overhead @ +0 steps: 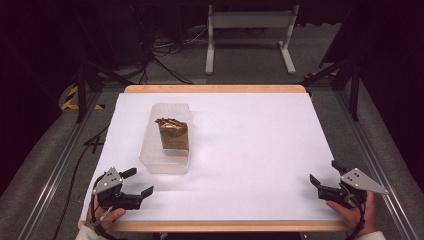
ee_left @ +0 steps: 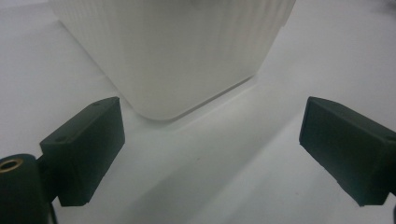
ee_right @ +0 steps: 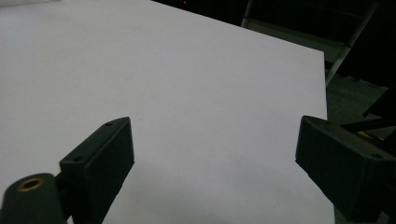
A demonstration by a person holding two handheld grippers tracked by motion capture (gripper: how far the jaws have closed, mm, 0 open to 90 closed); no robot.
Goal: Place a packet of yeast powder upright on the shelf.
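Now both tongs are spread wide, the left gripper (overhead: 140, 182) aimed at the near corner of the clear box (overhead: 166, 140) with its brown packet (overhead: 172, 133), probably to grasp it, while the right gripper (overhead: 326, 173) waits well apart on the table (overhead: 260, 150).

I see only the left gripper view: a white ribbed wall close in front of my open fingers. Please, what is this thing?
Observer: A clear plastic container, long, lying on the white table.
Operator: Is something inside?
Observer: Yes, a crumpled brown-gold packet, in its far half.
Operator: Where is the right gripper?
Observer: The right gripper is at the table's near right corner, open, far from the container.
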